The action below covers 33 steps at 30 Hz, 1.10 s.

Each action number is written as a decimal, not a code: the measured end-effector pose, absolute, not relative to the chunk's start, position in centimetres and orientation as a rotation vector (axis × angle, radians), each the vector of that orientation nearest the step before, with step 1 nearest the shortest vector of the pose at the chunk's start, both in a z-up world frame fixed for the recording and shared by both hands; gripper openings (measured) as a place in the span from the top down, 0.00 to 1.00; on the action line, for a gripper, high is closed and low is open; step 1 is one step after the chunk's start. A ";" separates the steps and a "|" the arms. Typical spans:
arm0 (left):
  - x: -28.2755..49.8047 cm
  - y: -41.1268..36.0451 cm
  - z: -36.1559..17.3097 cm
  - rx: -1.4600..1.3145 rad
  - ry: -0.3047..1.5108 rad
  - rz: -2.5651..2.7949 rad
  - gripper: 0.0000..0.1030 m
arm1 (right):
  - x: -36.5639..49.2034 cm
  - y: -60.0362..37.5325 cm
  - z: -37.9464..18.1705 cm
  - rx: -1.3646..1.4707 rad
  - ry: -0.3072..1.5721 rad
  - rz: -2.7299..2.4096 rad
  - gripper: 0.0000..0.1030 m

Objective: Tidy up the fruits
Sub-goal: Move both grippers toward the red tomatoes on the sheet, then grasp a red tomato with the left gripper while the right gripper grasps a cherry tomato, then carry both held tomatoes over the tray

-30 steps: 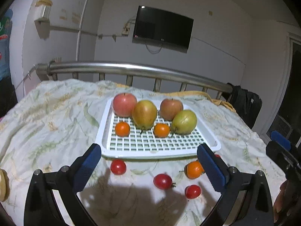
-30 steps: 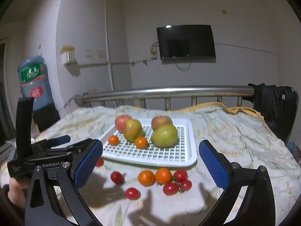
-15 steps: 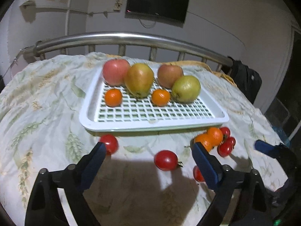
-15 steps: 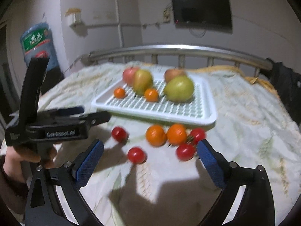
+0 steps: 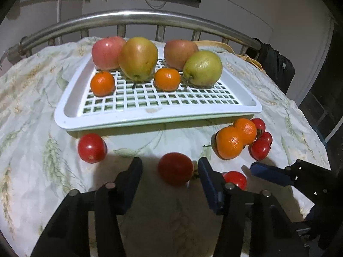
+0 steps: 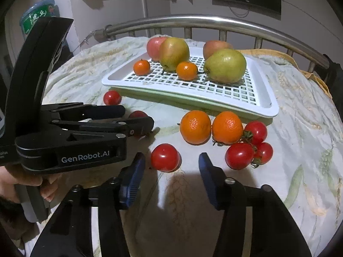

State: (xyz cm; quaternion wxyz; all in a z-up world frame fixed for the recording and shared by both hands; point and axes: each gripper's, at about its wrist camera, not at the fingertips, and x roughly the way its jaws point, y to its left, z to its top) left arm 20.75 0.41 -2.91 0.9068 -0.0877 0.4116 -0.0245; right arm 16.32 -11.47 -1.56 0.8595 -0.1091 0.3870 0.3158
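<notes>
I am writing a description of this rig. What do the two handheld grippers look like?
Both are black, angular frames with silver pivot bolts and two fingers that carry blue ribbed pads. The left gripper has white "GenRobot.AI" lettering on its side and a tall curved black mount behind. The right gripper looks the same. No cables or sleeves show.

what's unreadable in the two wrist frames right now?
- Left wrist view: the tomato beside the right finger of the left tongs is half hidden by that finger.
- Right wrist view: the tomato between the left tongs' closing fingers is mostly hidden by them; contact unclear.
- Both views: the rear apple sits partly behind the pears.
- Right wrist view: the hand is cut by the left edge.
</notes>
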 end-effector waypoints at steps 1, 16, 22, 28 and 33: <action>20.8 0.4 -3.0 -0.180 0.853 -0.052 0.50 | 16.4 -11.4 -1.7 -0.230 0.819 0.663 0.57; 19.7 0.8 -2.1 -0.213 0.812 -0.092 0.66 | 16.0 -11.4 -1.4 -0.206 0.808 0.693 0.74; 18.9 1.5 -1.0 -0.249 0.773 -0.097 0.66 | 15.6 -12.1 -0.9 -0.178 0.785 0.692 0.74; 18.6 1.7 -0.5 -0.247 0.751 -0.089 0.66 | 15.5 -12.8 -0.2 -0.148 0.766 0.691 0.74; 18.2 1.8 0.0 -0.253 0.733 -0.087 0.66 | 15.6 -13.4 0.3 -0.128 0.750 0.685 0.74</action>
